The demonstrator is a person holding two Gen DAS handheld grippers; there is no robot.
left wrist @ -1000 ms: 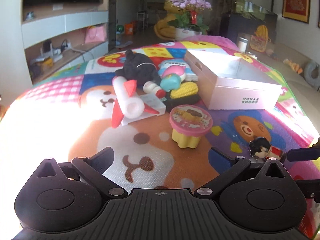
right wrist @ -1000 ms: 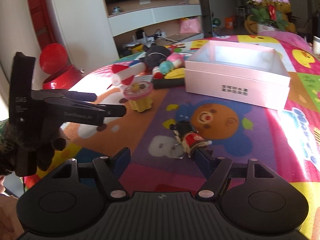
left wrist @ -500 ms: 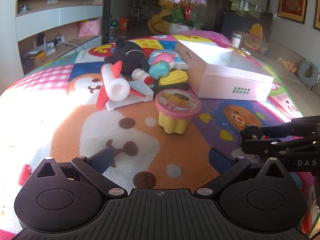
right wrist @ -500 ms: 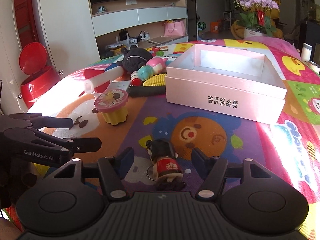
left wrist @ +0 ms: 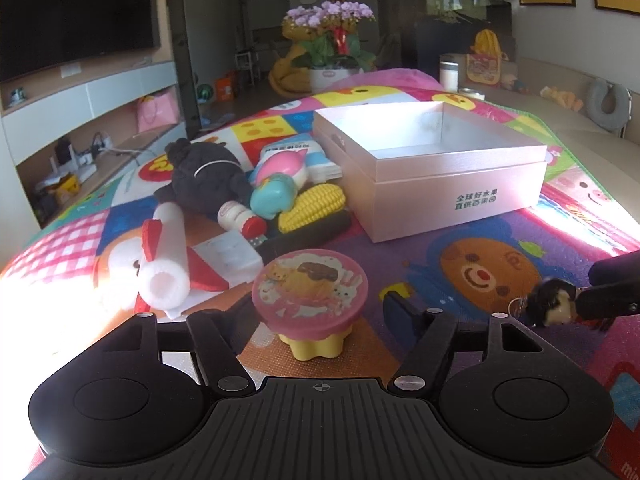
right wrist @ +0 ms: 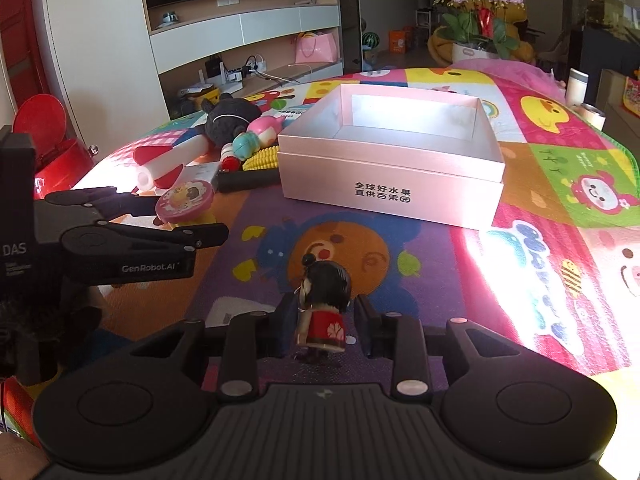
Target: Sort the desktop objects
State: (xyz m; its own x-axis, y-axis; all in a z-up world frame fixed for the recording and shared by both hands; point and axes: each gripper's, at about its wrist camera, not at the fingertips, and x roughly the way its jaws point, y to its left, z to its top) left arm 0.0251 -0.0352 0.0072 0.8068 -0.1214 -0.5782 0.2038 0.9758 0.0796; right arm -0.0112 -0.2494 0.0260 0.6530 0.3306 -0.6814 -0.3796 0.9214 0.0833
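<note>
A small doll [right wrist: 325, 312] with black hair and a red dress stands upright between my right gripper's [right wrist: 325, 322] fingers, which are shut on its body. The left wrist view shows the same doll [left wrist: 554, 304] at the right edge. My left gripper [left wrist: 318, 312] straddles a yellow toy with a round pink lid [left wrist: 308, 292]. Its jaws are closing, and a gap still shows beside the right finger [left wrist: 400, 314]. An empty, lidless pink box [left wrist: 460, 188] sits behind on the colourful mat. In the right wrist view, the left gripper [right wrist: 180, 216] is on the left.
Left of the box lies a heap: a black plush [left wrist: 208, 176], a white and red foam rocket [left wrist: 168, 264], a toy corn cob [left wrist: 316, 204], a pink and teal toy [left wrist: 280, 184], a white block [left wrist: 228, 256]. A red bin [right wrist: 44, 136] stands beyond the mat's left edge.
My left gripper has moved forward to the pink-lidded toy and its jaws have narrowed around it. The right jaws have closed on the doll, which now stands upright.
</note>
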